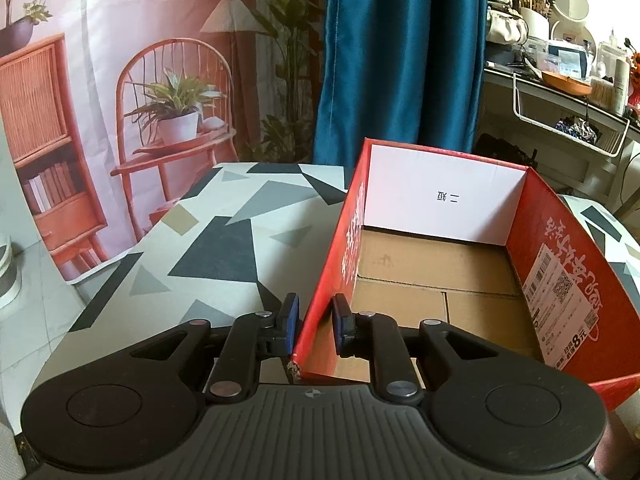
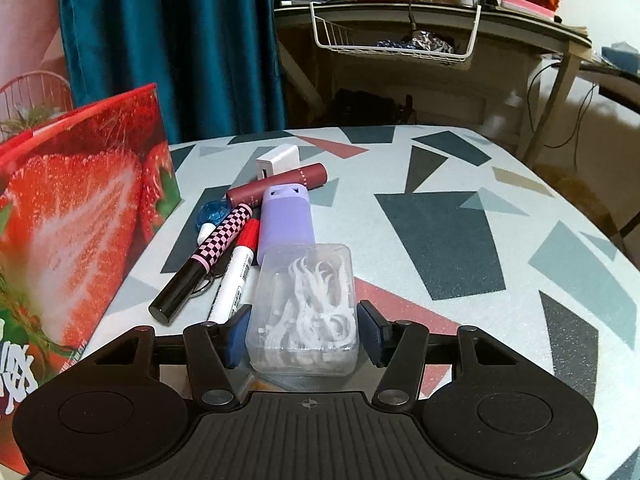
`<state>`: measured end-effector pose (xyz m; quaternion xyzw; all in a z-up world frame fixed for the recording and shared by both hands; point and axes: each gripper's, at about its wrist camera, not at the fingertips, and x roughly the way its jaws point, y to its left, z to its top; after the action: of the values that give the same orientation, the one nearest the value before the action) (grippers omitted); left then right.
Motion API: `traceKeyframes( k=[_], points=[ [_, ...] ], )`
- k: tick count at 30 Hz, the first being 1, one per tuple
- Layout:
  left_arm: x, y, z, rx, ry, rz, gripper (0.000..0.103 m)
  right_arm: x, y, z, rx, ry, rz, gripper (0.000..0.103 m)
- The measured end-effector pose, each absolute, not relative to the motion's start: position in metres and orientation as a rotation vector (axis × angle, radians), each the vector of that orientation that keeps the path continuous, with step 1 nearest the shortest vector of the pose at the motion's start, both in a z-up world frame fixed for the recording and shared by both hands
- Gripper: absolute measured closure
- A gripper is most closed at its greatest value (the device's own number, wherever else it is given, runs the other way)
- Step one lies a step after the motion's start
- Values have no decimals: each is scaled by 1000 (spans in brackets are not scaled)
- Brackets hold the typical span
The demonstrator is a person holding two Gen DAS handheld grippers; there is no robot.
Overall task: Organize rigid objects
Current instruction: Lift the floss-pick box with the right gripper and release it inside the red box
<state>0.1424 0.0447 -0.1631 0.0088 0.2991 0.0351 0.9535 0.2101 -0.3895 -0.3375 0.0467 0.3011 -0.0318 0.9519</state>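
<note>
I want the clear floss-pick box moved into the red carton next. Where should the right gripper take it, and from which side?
Grip the clear floss-pick box across its two long side walls near the middle, coming in low from its near short end. Those walls are flat and parallel, the box lies flat, and the right gripper already straddles it, with the white marker close to the left finger.

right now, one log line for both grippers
left gripper: straddling red cardboard box wall | right gripper: open around clear plastic floss-pick case
</note>
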Motion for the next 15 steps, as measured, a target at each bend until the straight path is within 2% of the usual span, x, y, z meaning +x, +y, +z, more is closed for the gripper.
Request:
traceKeyframes(
  k=[11, 15],
  points=[
    [145, 44, -162, 23, 622, 76, 83, 210, -391, -337, 97, 619, -63, 52],
    [144, 45, -162, 21, 620, 77, 84, 196, -399, -322, 202, 581, -121, 52]
  ],
)
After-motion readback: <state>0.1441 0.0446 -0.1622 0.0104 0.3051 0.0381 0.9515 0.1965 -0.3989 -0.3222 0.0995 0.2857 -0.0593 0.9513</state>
